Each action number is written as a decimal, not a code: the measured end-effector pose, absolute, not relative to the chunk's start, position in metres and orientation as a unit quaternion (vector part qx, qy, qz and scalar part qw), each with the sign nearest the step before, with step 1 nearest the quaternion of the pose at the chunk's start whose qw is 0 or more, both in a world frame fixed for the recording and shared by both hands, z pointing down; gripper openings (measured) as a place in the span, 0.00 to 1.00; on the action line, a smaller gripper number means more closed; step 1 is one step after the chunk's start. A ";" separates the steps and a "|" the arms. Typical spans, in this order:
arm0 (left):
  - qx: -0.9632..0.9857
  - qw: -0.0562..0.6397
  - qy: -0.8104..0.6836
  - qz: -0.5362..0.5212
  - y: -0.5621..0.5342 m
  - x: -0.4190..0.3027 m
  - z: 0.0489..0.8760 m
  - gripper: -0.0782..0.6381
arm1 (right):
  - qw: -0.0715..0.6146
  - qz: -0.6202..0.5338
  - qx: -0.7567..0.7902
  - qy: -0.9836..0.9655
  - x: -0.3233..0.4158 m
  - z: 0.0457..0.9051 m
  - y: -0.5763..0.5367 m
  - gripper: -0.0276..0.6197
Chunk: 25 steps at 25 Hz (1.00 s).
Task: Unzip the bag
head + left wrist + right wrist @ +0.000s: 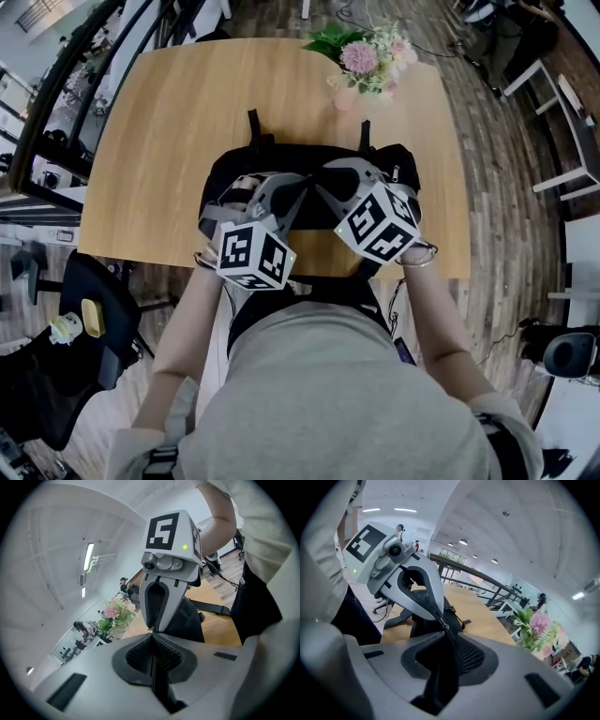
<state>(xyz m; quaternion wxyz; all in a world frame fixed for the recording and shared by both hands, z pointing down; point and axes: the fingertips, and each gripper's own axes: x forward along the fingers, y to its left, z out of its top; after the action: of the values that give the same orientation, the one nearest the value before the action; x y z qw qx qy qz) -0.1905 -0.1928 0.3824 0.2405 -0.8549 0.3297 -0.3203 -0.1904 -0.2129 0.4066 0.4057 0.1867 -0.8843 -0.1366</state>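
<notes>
I'm pinching the bag (281, 161), lying on the bench (159, 141) beneath both grippers, with my right gripper (445, 631) at its zipper pull (442, 619). The left gripper (153, 635) is sitting pressed together, empty. I'm expecting soft, bunching fabric, so I'm favouring the pull.

Table (150, 141): light wooden top. On it:
- black bag (281, 161), at 6 o'clock by the near edge, two straps pointing towards 12.
- pink flowers (361, 58), at 1 o'clock near the far edge, well apart from the bag.
</notes>
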 end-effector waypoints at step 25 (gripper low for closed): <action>-0.840 0.221 0.360 -0.340 -0.179 -0.233 0.397 0.13 | 0.393 -0.074 0.224 -0.889 -0.180 0.416 -0.210 0.08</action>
<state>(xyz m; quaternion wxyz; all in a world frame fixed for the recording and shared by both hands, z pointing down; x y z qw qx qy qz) -0.2326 -0.1795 0.3969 0.2207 -0.8402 0.3600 -0.3402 -0.1799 -0.2099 0.4160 0.3933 0.2243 -0.8886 -0.0735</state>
